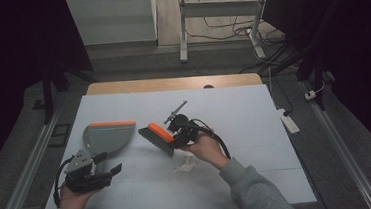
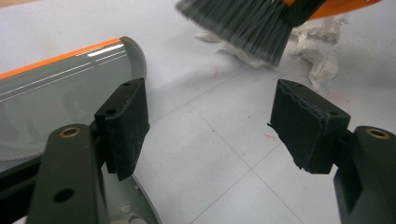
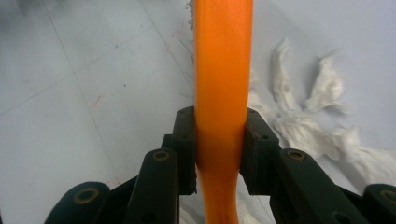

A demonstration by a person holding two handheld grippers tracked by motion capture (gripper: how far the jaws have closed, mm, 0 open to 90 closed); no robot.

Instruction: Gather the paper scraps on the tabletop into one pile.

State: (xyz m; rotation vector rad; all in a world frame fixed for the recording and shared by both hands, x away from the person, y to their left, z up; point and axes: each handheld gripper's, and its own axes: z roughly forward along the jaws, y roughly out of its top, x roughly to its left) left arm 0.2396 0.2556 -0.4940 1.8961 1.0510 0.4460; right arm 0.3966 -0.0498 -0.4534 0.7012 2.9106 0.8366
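A hand brush [image 1: 157, 137] with an orange back and grey bristles hangs tilted over the white table [image 1: 234, 110]. My right gripper [image 1: 179, 133] is shut on its orange handle [image 3: 222, 84], jaws pressed on both sides. Crumpled white paper [image 1: 185, 165] lies on the table just below the brush, and spreads to the right of the handle as white paper [image 3: 317, 121]. A grey dustpan [image 1: 106, 136] with an orange edge lies flat to the left. My left gripper [image 1: 109, 163] is open near the dustpan's handle, nothing between its pads [image 2: 126, 126]. The brush bristles [image 2: 243, 25] show ahead of it.
A wooden strip [image 1: 172, 83] borders the table's far edge. Beyond it stand a white frame leg [image 1: 183, 29] and loose cables [image 1: 268, 38] on the floor. A white power strip [image 1: 289, 120] lies off the table's right side.
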